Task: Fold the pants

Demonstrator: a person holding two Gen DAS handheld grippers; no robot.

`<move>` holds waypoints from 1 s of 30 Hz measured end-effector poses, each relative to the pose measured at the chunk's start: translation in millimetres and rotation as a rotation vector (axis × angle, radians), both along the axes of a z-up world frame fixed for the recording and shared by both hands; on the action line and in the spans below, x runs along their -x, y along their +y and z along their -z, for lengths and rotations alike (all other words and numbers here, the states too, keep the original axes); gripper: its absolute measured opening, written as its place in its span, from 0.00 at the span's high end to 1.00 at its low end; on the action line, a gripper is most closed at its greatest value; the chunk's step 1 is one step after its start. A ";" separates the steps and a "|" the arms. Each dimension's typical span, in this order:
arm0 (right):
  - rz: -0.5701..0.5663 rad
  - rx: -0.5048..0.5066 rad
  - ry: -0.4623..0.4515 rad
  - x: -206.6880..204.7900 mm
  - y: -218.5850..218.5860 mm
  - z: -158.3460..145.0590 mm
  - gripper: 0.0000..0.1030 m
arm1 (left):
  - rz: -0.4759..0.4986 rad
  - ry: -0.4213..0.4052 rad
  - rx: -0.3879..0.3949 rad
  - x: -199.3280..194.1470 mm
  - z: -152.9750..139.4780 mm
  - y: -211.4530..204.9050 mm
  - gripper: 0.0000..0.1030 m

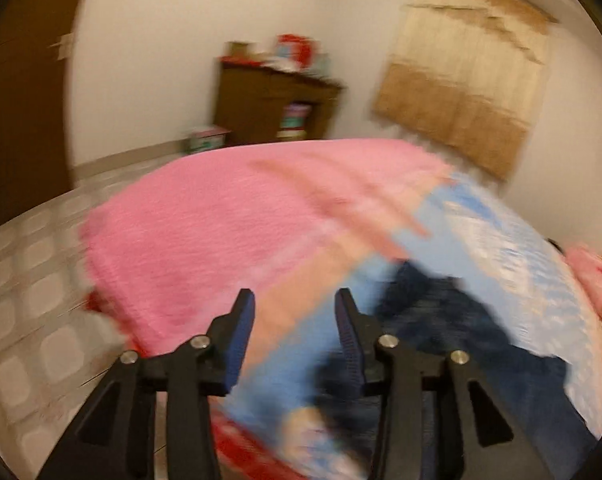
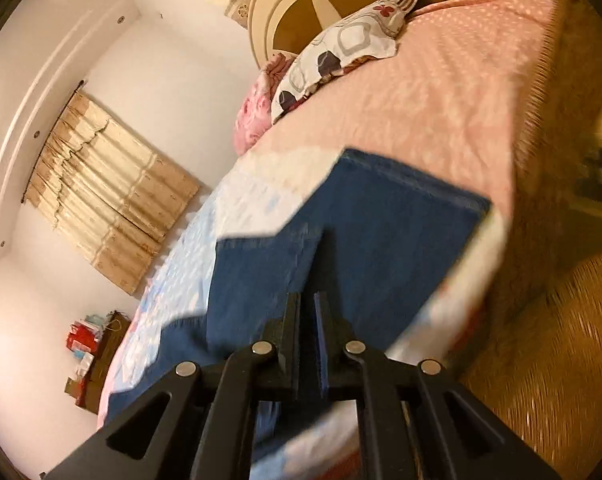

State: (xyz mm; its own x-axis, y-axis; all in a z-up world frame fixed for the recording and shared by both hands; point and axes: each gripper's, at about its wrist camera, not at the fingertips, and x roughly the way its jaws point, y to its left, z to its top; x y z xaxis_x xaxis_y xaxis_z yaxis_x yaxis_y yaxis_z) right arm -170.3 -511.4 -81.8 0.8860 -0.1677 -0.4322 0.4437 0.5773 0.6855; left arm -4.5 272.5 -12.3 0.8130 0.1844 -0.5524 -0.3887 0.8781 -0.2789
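In the left wrist view, the left gripper stood with its jaws apart and nothing between them; only the bedding showed through the gap. The whole view was blurred. Just right of the gripper and a little beyond it, the pants, dark blue denim, lay in a loose heap on a light blue patterned bedspread. Farther off and to the left, a pink blanket covered the far part of the bed. Left of the bed ran a tiled floor. Against the far wall stood a brown cabinet with things on top, and a tan curtain hung to its right.

In the right wrist view, the right gripper had its jaws almost together, only a thin slit between the pads. The pants spread flat right behind them, so whether a fold of denim was pinched could not be told. Beyond the pants lay a pale pink dotted sheet, then a patterned pillow resting by the round cream headboard.
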 end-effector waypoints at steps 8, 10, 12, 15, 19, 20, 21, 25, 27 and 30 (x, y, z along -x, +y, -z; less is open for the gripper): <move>-0.042 -0.133 -0.032 -50.2 -35.3 23.1 0.67 | 0.352 -0.044 -0.083 -30.9 0.7 -110.9 0.37; -0.033 -0.153 -0.082 -46.4 -36.1 27.3 0.39 | 0.410 -0.011 -0.071 -43.2 11.4 -128.1 0.37; -0.015 -0.160 -0.127 -42.0 -37.0 28.5 0.38 | 0.415 0.045 -0.077 -48.9 26.2 -142.1 0.37; -0.071 -0.150 -0.102 -52.3 -37.2 28.3 0.41 | 0.393 0.133 -0.051 -57.7 52.1 -145.7 0.37; -0.220 -0.080 -0.058 -78.8 -26.8 15.9 0.67 | 0.386 0.112 -0.129 -46.8 56.8 -153.2 0.36; -0.221 -0.057 -0.036 -84.0 -25.5 14.3 0.67 | 0.384 0.116 -0.138 -47.2 56.7 -153.9 0.36; -0.217 -0.049 -0.025 -87.3 -26.4 13.9 0.67 | 0.381 0.117 -0.138 -47.9 56.9 -154.5 0.35; -0.171 -0.132 -0.057 -91.6 -39.5 25.4 0.68 | 0.381 0.118 -0.139 -48.2 58.6 -156.4 0.31; -0.203 -0.110 -0.036 -90.6 -35.7 22.2 0.81 | 0.377 0.128 -0.155 -51.1 58.5 -159.3 0.30; -0.200 0.015 -0.028 -79.2 -29.0 2.2 0.98 | 0.370 0.131 -0.154 -52.6 57.9 -160.5 0.30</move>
